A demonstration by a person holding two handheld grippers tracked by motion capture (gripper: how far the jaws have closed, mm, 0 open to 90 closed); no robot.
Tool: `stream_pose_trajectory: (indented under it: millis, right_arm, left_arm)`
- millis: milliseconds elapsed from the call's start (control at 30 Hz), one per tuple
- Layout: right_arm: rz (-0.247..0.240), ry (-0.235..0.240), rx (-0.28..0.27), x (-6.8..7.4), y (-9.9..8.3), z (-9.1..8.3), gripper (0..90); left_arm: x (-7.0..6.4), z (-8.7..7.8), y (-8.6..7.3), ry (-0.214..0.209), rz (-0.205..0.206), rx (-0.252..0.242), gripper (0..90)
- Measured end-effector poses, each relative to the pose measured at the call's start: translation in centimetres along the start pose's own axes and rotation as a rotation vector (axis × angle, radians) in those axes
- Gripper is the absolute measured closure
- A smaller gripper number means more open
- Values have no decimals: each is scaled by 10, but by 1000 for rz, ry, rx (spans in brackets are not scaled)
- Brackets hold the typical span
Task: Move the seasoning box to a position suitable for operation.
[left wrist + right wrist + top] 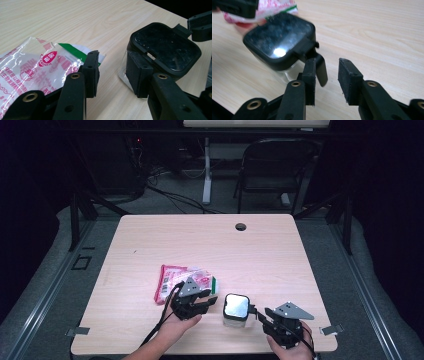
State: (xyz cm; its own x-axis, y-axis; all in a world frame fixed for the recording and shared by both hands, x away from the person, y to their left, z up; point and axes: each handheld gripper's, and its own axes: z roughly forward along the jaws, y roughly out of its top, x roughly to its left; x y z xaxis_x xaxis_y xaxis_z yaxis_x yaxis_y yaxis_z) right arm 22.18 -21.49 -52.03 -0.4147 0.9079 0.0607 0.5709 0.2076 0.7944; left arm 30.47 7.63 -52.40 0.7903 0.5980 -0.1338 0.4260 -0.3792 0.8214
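While both hands rest low, left gripper (212,301) jaws open beside jar (236,310), right gripper (259,316) jaws open at its latch (321,70).

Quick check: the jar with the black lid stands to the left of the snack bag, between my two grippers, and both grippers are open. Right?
Not quite: the jar stands to the right of the snack bag, as the high view shows. The rest holds: it sits between the left gripper and the right gripper, and both are open.
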Motion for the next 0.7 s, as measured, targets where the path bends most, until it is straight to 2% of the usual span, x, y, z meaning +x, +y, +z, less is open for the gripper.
stream_pose_trajectory:
  millis: [100,200,367,433,500,700]
  right_arm:
    - [4,4,4,0,3,-1,691]
    - [-6,-16,27,1,3,3,704]
    - [11,4,38,0,3,10,733]
    - [-19,-13,37,2,5,13,754]
    - [-22,-18,31,3,5,14,756]
    - [37,2,39,1,12,19,761]
  left_arm:
    - [-1,-1,1,-5,10,-3,646]
    - [-4,0,1,-7,21,-7,667]
    - [-8,1,1,-4,32,9,709]
    - [-8,1,1,-17,28,11,719]
    - [-8,1,1,-16,28,11,720]
    - [-9,0,1,-14,34,14,733]
